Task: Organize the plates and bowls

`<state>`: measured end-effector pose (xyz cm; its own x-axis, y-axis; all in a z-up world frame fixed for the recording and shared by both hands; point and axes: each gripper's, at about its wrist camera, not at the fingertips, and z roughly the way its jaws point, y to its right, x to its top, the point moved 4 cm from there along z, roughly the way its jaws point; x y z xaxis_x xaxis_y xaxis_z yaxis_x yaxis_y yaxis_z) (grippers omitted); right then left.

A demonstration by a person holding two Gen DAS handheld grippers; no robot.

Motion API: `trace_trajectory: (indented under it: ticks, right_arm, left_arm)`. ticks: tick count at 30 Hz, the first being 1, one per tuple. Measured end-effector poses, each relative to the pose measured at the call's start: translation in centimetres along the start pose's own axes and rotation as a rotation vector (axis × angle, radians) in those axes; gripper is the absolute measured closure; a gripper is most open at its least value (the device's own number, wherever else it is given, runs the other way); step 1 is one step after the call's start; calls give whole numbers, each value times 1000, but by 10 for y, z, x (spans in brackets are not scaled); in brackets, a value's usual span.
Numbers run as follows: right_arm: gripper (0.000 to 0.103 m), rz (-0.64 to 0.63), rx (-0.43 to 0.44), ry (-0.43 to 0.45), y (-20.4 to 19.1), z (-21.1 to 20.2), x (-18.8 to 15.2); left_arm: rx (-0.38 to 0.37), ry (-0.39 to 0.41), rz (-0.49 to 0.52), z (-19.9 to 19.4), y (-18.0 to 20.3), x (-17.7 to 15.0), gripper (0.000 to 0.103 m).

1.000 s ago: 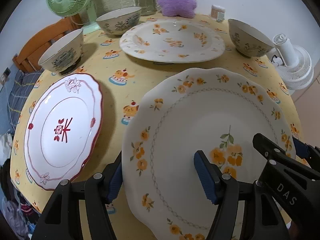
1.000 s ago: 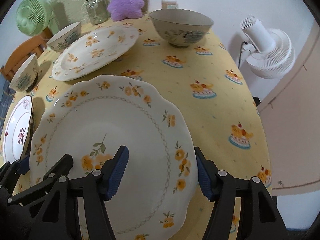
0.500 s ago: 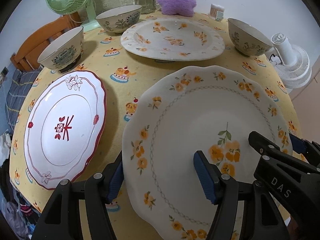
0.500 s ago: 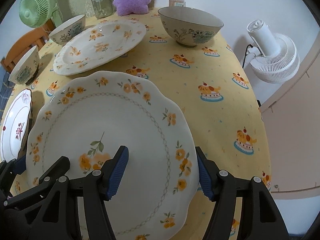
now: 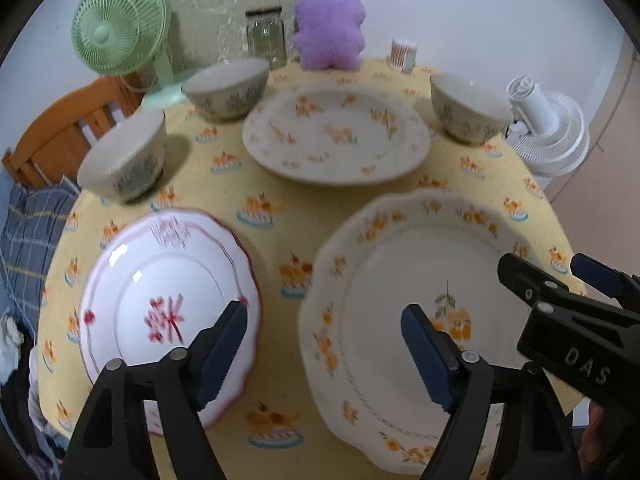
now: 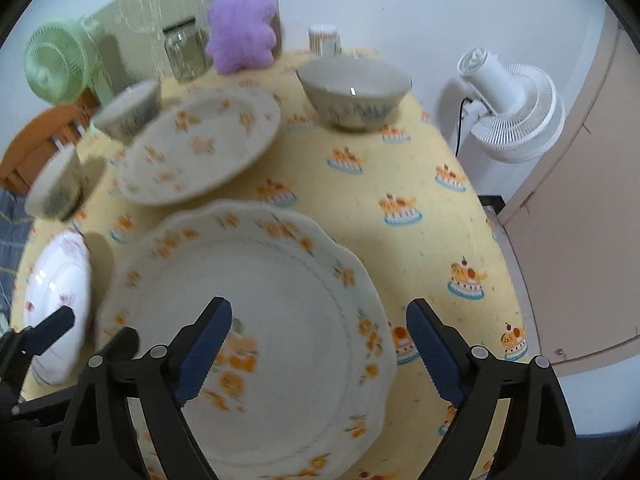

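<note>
At the table's near right, the floral plate (image 5: 420, 312) is lying flat while the left gripper (image 5: 324, 350) and right gripper (image 6: 318, 350) are opening, empty, above its edges; best clearing the rim before reaching elsewhere.

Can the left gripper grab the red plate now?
Probably yes. The left gripper hangs above the table with its jaws opening and nothing between them. The red plate lies flat just below its left finger, with nothing on it and nothing in the way.
</note>
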<state>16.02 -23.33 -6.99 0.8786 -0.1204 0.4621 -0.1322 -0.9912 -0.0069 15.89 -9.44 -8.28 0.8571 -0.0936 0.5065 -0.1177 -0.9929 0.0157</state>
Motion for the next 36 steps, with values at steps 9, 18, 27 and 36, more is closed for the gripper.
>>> trace_trajectory:
  ticks: [9, 18, 27, 36]
  right_arm:
    - [11, 25, 11, 106, -53, -40, 19]
    - [11, 60, 25, 128, -81, -44, 50]
    - [11, 1, 14, 138, -80, -9, 116]
    - [11, -10, 18, 82, -72, 54, 159]
  left_arm:
    - [-44, 42, 51, -18, -36, 28, 15]
    - [-36, 49, 48, -13, -61, 66, 15]
    - [20, 79, -7, 24, -59, 126, 15]
    - [75, 33, -42, 82, -60, 157, 16]
